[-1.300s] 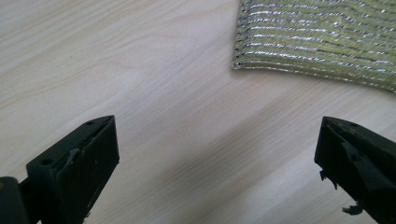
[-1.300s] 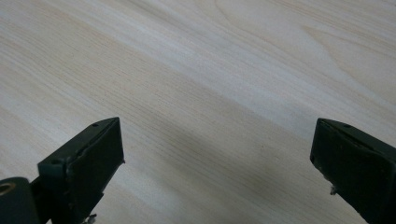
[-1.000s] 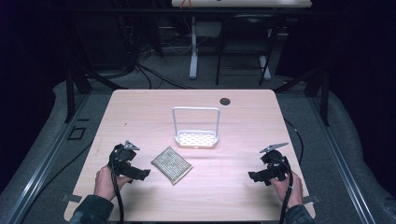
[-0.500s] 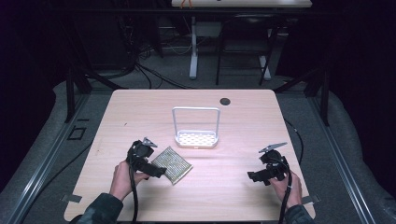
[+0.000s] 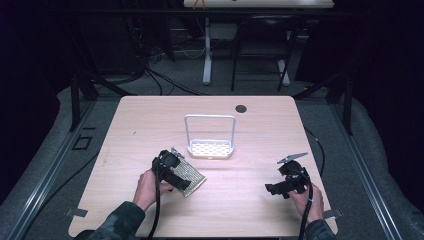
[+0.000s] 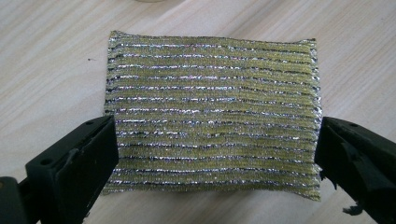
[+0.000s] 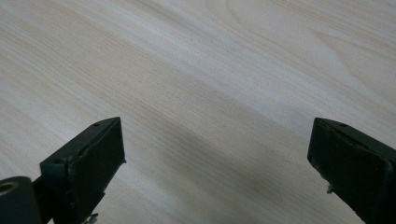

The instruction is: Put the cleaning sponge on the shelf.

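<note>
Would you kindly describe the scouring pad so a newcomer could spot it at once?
On the wooden table, look just in front of the white wire rack. The scouring pad lies flat there, between the open left claw's jaws: a rectangle striped yellow-green and glittery silver.

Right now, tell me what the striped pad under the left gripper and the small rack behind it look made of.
Pad: seemingly knitted scouring cloth, yellow-green yarn banded with glinting silver thread. Rack: probably white plastic or coated metal, with a perforated base and hoop frame.
</note>
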Demonstrator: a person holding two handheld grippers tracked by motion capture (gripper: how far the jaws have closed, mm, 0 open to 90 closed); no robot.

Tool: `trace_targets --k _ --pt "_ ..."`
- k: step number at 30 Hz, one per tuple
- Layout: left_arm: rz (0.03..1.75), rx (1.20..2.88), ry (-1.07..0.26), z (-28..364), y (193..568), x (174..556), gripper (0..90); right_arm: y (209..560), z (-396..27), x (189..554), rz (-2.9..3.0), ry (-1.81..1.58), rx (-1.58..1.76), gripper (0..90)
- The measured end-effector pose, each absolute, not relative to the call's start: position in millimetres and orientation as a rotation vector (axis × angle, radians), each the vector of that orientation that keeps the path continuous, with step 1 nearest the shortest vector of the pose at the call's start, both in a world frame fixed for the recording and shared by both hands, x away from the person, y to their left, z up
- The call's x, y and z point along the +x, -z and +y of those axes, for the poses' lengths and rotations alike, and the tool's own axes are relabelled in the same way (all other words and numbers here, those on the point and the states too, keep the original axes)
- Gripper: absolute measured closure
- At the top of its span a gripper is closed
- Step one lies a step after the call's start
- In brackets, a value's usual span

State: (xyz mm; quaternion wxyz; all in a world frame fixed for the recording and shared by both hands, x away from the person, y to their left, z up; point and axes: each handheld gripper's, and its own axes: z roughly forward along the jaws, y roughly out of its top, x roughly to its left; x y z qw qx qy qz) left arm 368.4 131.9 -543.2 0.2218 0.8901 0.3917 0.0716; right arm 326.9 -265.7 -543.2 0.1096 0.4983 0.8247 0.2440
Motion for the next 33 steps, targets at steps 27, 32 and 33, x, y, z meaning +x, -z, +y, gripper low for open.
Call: trace_targets --k 27,32,33 --pt "1.121 2.500 -0.241 124.3 555.7 371.7 6.1 543.5 -266.2 326.8 2.430 -0.711 1.457 3.5" --pt "1.128 2.492 -0.251 124.9 555.4 371.1 11.2 543.9 -265.8 327.0 2.434 -0.710 1.466 3.6" --pt "1.128 2.491 -0.251 124.9 555.3 370.9 11.2 543.9 -265.8 327.0 2.434 -0.710 1.466 3.6"
